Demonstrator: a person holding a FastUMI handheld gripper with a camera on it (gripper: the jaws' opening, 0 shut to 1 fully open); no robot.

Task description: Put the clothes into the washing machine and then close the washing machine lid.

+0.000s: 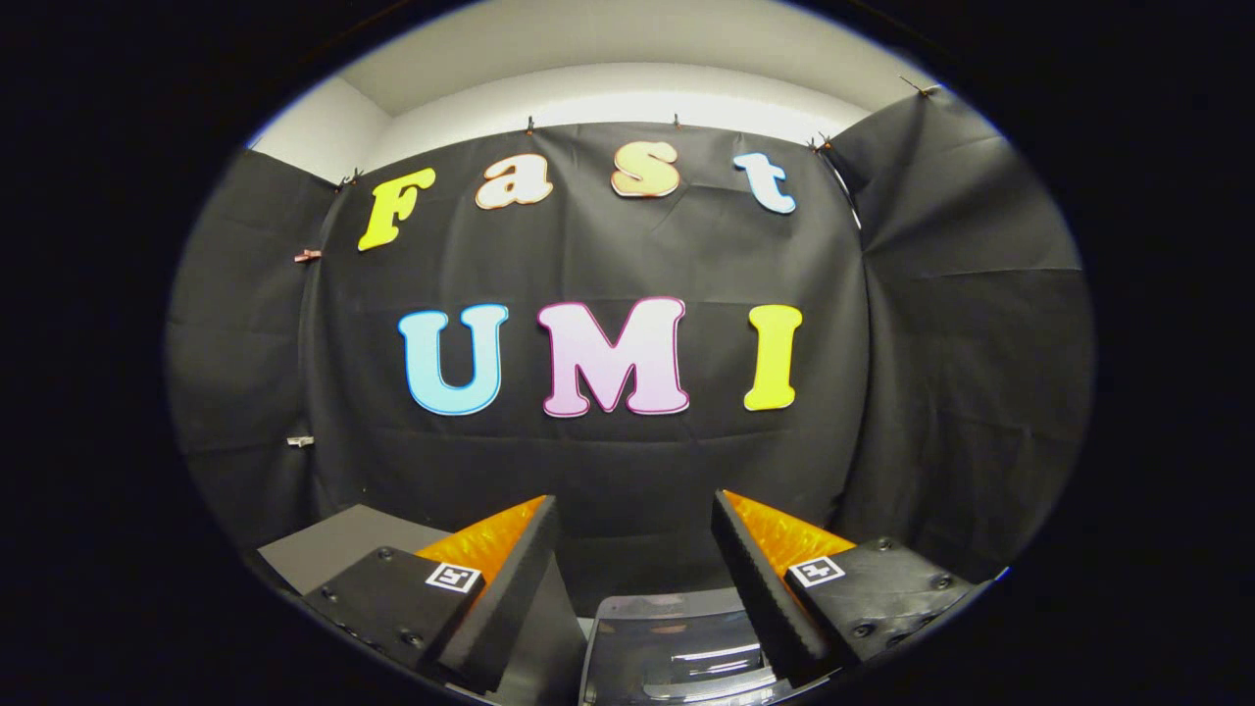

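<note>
Glossy dark washing machine lid [677, 647] is showing betw. the gripper [635, 534] fingers, which are spreading wide, gripping nothing; grey desk [333, 544] left of lid.

No word, brand or number is being shown legibly. A square coded marker [453, 577] is being carried on one finger of the tongs [632, 502], a second marker [816, 570] on the other; the fingers are being held wide apart.

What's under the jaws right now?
Below the open, empty gripper sits a glossy dark lid-like surface, probably the washing machine; whatever is inside is covered. A grey surface lies left.
</note>
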